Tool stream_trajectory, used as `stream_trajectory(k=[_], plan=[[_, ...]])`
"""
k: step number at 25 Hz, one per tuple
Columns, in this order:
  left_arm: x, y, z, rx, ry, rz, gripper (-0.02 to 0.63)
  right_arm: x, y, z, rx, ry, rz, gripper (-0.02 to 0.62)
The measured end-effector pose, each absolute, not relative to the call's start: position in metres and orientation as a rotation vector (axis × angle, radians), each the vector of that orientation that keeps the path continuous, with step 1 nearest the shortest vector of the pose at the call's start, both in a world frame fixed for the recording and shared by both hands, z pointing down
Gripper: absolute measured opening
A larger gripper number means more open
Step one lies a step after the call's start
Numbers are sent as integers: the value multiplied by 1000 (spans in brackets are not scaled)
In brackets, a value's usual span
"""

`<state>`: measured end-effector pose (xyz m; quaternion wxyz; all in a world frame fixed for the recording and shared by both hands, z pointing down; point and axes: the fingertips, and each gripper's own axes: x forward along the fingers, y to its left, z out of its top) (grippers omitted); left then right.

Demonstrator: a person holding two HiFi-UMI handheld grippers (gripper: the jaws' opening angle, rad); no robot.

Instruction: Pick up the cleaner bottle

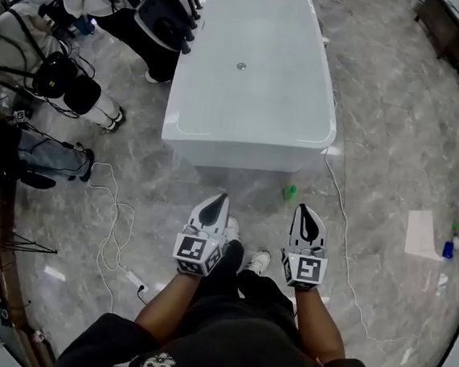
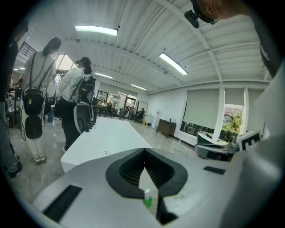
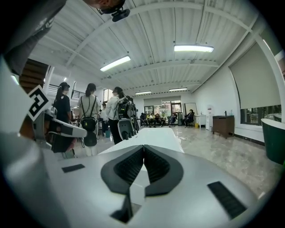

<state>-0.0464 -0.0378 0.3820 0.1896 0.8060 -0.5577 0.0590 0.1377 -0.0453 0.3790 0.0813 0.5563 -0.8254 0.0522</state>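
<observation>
Two closed grippers face cleaner bottle on open floor beside table edge.

Large open-plan office or lab hall: polished grey marble-look floor, long glossy white counter, white ribbed ceiling with strip lights, pale roller blinds over tall windows. White cables trailing across the floor; standing people beside the counter (some with black shoulder bags), others seated far back.

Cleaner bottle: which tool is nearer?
Right. The right tool is close beside the cleaner bottle, slightly to its right; the left tool is farther off to its left.
</observation>
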Motion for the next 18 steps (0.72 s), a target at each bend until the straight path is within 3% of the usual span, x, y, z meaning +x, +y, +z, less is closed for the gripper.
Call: stream_trajectory(k=[7, 18], plan=[[-43, -92, 496, 2288, -1537, 198, 6, 140, -87, 494, 1690, -2430, 198, 14], [-13, -171, 726, 2366, -1498, 176, 6, 177, -130, 753, 1727, -2335, 179, 15]])
